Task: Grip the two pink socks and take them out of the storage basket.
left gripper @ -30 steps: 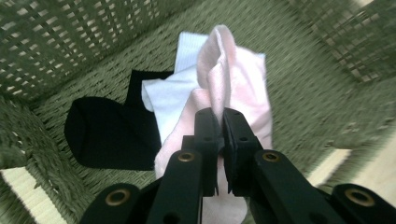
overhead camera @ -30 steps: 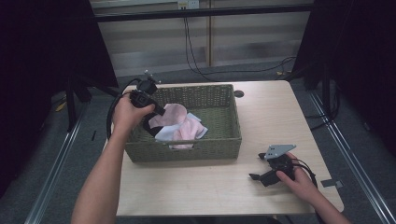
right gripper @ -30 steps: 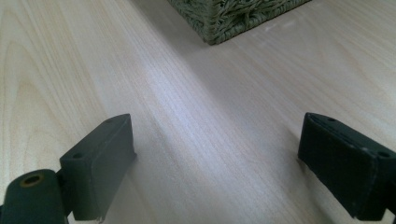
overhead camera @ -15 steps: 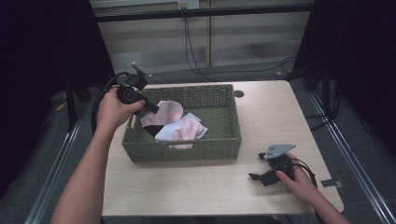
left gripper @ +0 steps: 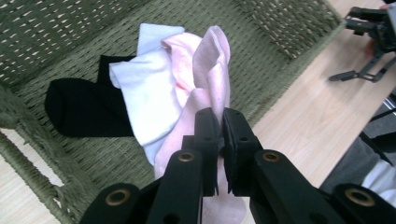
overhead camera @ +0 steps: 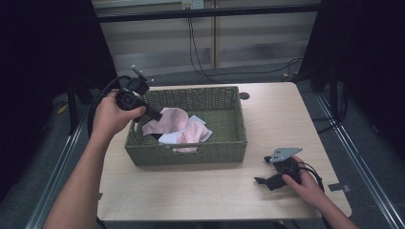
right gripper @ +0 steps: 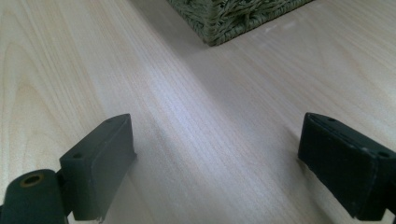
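Hard to make out: the black sock (left gripper: 84,112) lies half under the white cloth (left gripper: 144,100) in the left tool view, and in the high view it's just a dark patch at the basket's (overhead camera: 191,155) 9 o'clock side. The pink cloth's (overhead camera: 168,120) lower end is cut off behind the jaws in the left tool view.

Left tool (overhead camera: 156,115), at approx 10 o'clock on the surface (overhead camera: 200,200) in the high view, sits over the basket's left rim, jaws together, clamped on an edge of the pink cloth (left gripper: 210,60). Cloth hangs from the jaw tips, trailing toward 4 o'clock onto the pile inside the basket.

Right tool (overhead camera: 261,180), at approx 4 o'clock, rests on the surface w/ jaws wide apart, nothing btwn them, well apart from the basket. In its own view, the basket corner (right gripper: 233,18) is at 12 o'clock.
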### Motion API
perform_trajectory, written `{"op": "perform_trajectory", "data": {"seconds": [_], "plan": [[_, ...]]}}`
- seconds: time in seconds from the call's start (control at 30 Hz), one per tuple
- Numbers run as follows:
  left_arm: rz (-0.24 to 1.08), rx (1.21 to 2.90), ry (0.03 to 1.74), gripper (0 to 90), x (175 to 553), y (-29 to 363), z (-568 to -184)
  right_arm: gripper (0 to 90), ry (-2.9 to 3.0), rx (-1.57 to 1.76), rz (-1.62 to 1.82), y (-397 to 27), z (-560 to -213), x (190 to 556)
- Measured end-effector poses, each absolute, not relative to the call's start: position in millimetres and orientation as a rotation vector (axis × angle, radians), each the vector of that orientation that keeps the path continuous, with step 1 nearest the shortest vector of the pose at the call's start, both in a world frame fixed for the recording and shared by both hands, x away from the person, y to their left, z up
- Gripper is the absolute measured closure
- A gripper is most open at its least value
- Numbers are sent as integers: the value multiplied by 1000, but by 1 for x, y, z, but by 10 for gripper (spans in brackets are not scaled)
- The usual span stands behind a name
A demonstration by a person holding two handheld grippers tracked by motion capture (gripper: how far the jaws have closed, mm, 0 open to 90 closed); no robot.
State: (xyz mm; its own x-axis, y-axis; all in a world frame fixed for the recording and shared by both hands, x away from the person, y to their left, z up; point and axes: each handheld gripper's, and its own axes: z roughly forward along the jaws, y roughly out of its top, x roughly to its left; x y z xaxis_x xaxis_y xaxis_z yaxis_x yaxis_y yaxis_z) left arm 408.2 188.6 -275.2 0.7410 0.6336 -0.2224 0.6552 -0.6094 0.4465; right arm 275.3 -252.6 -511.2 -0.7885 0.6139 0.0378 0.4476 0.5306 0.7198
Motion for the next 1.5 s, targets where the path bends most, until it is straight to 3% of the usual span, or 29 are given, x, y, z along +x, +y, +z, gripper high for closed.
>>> {"op": "perform_trajectory", "data": {"seconds": [0.83, 1.5], "plan": [[-143, 2471, 867, 845, 373, 184, -262, 98, 2548, 894, 1103, -252, -511, 276], [-190, 2464, 746, 818, 336, 170, -287, 98, 2551, 896, 1098, -252, -511, 275]]}}
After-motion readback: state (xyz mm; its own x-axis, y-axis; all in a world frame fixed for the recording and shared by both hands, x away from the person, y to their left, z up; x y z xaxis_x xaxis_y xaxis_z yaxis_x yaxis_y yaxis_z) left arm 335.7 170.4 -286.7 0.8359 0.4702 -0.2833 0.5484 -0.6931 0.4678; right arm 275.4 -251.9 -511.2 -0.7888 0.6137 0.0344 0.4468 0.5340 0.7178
